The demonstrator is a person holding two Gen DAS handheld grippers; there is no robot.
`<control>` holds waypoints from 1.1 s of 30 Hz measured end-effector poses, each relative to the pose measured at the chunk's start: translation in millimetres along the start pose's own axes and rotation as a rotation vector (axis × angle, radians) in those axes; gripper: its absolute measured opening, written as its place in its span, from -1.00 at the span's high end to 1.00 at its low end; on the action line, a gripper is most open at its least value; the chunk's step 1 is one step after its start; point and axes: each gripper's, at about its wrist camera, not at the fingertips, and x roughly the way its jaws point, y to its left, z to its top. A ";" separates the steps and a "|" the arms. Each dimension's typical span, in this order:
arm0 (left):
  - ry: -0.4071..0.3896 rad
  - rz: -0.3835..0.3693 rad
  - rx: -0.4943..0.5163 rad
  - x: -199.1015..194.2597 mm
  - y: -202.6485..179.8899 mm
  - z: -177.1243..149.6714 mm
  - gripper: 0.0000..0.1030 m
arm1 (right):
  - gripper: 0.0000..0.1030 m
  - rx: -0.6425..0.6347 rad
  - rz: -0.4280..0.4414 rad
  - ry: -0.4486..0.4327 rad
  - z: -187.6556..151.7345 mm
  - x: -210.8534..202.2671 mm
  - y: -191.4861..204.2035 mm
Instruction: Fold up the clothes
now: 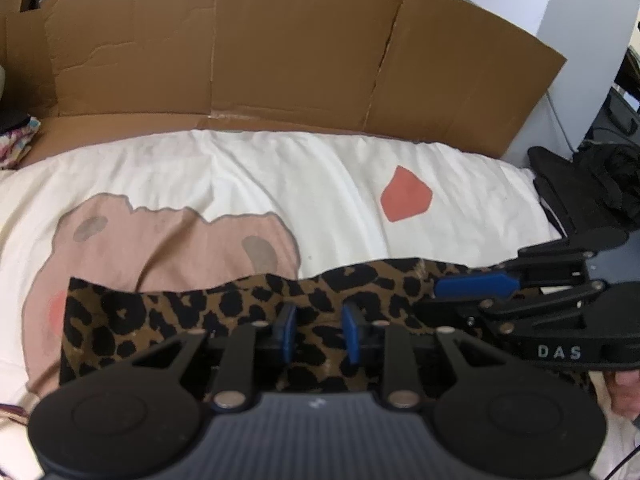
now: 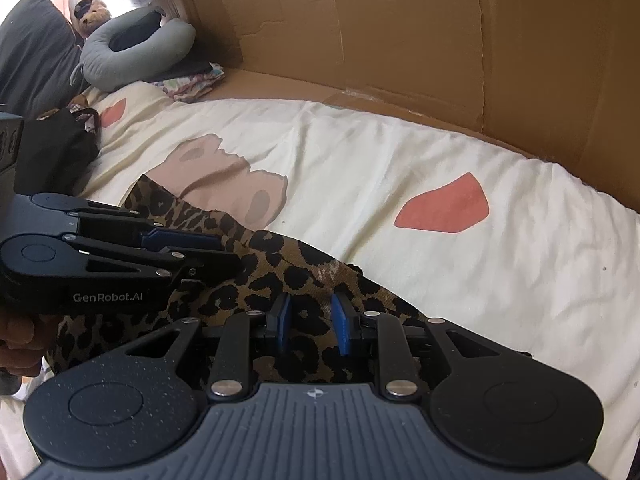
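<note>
**Leopard-print garment on bed, both tongs parted above it**

Left side: a black bag sits on the bed at the far left of the right wrist view, with a grey neck pillow and a dark cushion behind it. A small heap of patterned cloth lies next to the pillow, against the cardboard.

Centre: the bed is covered by a cream sheet printed with a large pink bear face and a red patch. The leopard-print garment lies flat across the near part of the sheet, its far edge wavy and overlapping the lower part of the bear face. The left tongs hover over the middle of the garment, blue pads apart with the print visible between them; nothing is gripped. A flattened cardboard panel stands upright along the far edge of the bed.

Right side: the right tongs are also parted, over the garment's right portion, close to its far edge. Contact with the fabric cannot be determined for either tool. In the left wrist view the right tool enters from the right, just beside the left one, with part of a hand visible beneath it. Dark items rest beyond the bed's right edge.
</note>
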 end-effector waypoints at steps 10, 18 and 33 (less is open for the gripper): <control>-0.050 0.002 0.005 -39.3 -8.9 0.7 0.54 | 0.46 0.019 -0.021 -0.071 -1.9 -34.2 3.4; -0.006 0.003 0.032 -23.6 -14.6 -16.2 0.51 | 0.46 -0.006 -0.004 -0.026 -13.6 -23.4 19.0; -0.041 0.054 -0.034 -35.2 5.1 -6.6 0.74 | 0.57 0.073 -0.039 -0.053 -16.4 -38.4 -9.1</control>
